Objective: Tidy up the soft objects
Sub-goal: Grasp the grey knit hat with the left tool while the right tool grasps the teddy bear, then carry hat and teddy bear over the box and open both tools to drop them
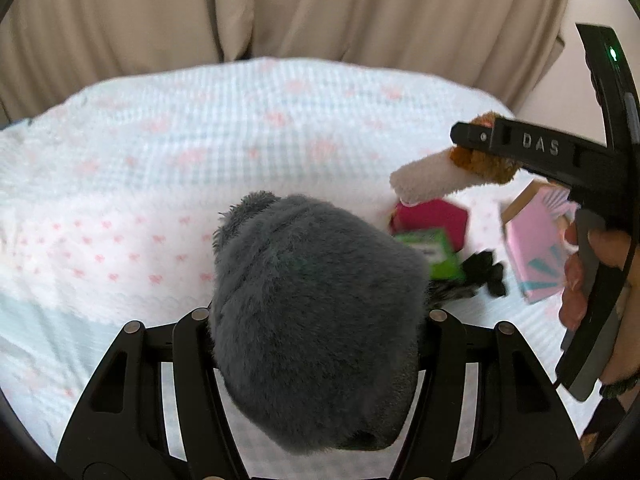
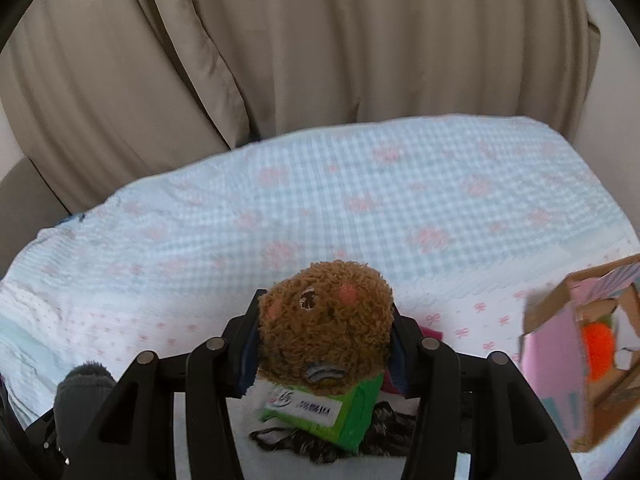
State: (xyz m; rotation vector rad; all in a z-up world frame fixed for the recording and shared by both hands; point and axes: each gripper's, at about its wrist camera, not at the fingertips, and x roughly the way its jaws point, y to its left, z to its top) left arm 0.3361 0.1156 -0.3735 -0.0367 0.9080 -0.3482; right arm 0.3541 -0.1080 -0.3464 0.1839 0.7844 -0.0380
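A grey plush toy [image 1: 312, 264] fills the middle of the left wrist view, and my left gripper [image 1: 320, 320] is shut on it, fingertips hidden under the fur. It hangs above the bed. My right gripper [image 2: 326, 320] is shut on a brown plush toy [image 2: 328, 300] with pink cheeks, clamped between both fingers. From the left wrist view, the right gripper [image 1: 474, 152] sits at the right, and the brown plush [image 1: 484, 164] shows a white furry part [image 1: 424, 182] sticking out leftward. The grey plush [image 2: 84, 392] also shows low left in the right wrist view.
The bed cover [image 1: 200, 152] is pale blue check with pink bows. On it lie a green box [image 2: 340, 416], a magenta box [image 1: 436, 220], a black-and-white furry item [image 2: 320, 446] and an open pink cardboard box [image 2: 560, 368]. Beige curtains [image 2: 320, 40] hang behind. A hand [image 1: 576, 280] holds the right gripper's handle.
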